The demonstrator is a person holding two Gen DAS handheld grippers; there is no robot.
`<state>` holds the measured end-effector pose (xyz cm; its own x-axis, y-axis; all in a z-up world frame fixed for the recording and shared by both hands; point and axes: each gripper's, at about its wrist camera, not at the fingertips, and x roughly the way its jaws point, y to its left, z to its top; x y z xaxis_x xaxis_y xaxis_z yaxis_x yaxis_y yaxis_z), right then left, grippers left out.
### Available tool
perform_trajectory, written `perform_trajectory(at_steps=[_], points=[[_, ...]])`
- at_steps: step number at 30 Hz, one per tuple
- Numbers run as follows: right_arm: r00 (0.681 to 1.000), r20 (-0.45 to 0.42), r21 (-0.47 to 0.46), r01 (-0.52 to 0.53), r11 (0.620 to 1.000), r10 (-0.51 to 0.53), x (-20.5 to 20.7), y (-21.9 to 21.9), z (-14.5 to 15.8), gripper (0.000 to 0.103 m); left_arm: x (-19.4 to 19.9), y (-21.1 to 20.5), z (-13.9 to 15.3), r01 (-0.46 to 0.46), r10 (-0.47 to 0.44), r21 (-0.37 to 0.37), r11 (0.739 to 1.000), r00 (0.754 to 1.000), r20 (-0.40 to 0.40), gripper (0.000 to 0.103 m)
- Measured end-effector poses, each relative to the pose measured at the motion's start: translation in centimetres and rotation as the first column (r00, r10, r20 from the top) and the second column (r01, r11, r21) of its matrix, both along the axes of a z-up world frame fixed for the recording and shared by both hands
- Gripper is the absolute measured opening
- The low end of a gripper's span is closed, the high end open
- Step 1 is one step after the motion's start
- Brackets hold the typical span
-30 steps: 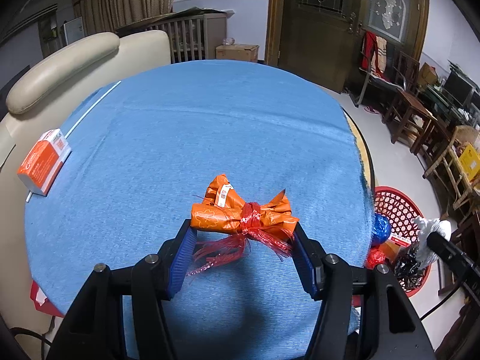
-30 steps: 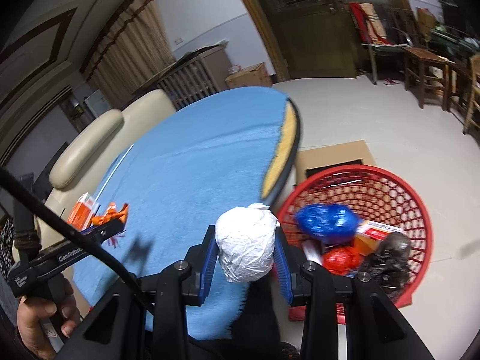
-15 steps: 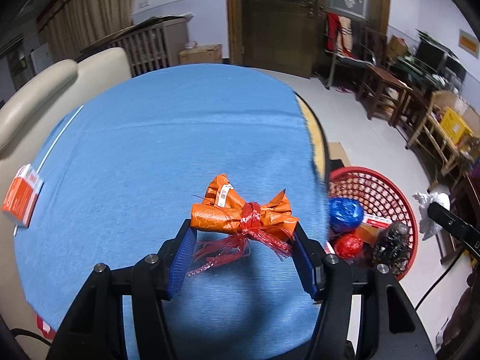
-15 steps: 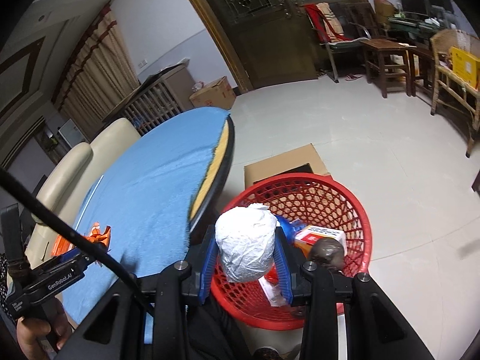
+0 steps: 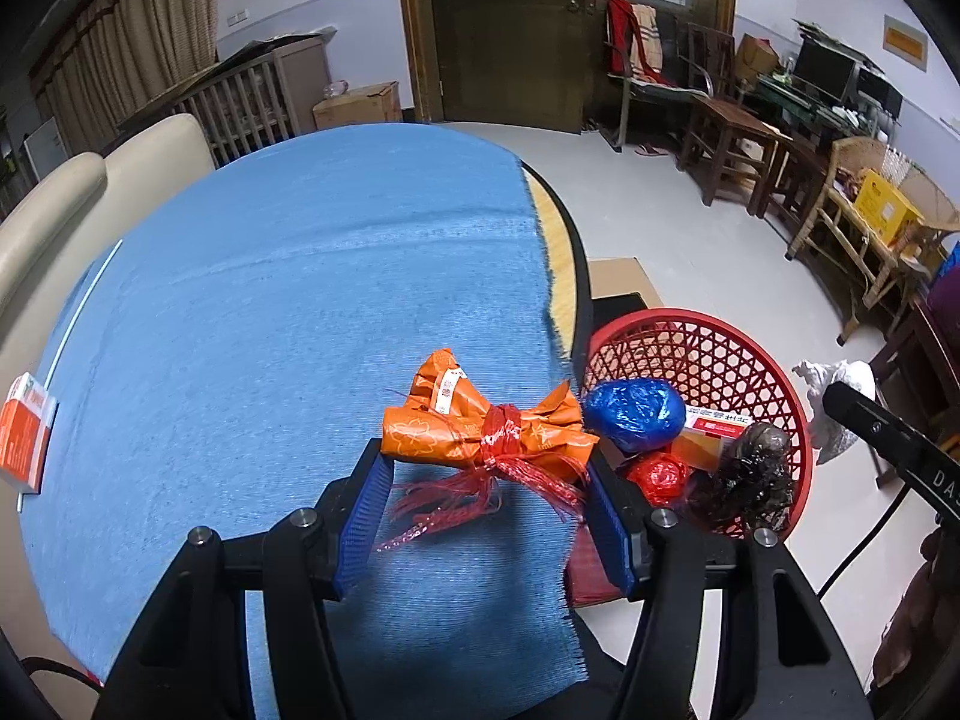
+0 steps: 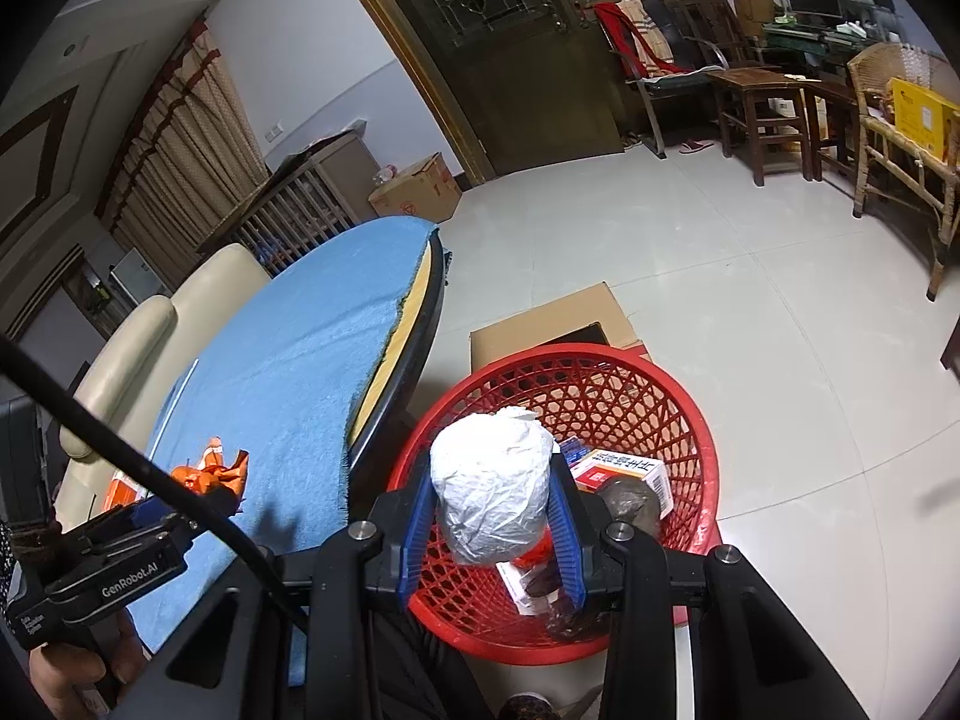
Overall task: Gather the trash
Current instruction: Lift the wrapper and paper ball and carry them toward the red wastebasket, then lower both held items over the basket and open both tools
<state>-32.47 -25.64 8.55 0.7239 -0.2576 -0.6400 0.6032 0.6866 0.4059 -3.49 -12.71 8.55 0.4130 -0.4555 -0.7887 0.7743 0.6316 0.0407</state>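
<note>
My left gripper (image 5: 485, 468) is shut on an orange wrapper bundle (image 5: 480, 429) tied with red string, held above the right edge of the blue-clothed round table (image 5: 270, 312). My right gripper (image 6: 492, 510) is shut on a white crumpled paper ball (image 6: 491, 501) and holds it above the red mesh basket (image 6: 624, 384) on the floor. The basket (image 5: 708, 354) holds a blue bag (image 5: 636, 408), a red wad, a small carton (image 6: 624, 471) and a dark lump. The left gripper with its bundle also shows in the right wrist view (image 6: 210, 471).
An orange-and-white box (image 5: 24, 447) lies at the table's left edge. A flat cardboard box (image 6: 552, 324) lies on the floor behind the basket. A cream sofa (image 5: 90, 192) stands behind the table. Wooden chairs and tables (image 5: 732, 144) line the right wall.
Both grippers have swung right towards the basket. The paper ball has moved from over the table edge to above the basket. The orange bundle has moved to the table's right edge.
</note>
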Motion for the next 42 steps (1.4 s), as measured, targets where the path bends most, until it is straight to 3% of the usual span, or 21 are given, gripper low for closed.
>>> perform_trajectory(at_steps=[19,42], points=[[1.000,-0.013,-0.015,0.005,1.000,-0.006,-0.2,-2.9,0.2,0.038,-2.6,-3.6,0.0,0.076,-0.076,0.027,0.997,0.997,0.010,0.063],[0.997,-0.075,-0.039,-0.028,0.999,0.025,3.5,-6.9,-0.6,0.038,-3.3,-5.8,-0.9,0.108,-0.107,0.044,0.993,0.994,-0.011,0.063]])
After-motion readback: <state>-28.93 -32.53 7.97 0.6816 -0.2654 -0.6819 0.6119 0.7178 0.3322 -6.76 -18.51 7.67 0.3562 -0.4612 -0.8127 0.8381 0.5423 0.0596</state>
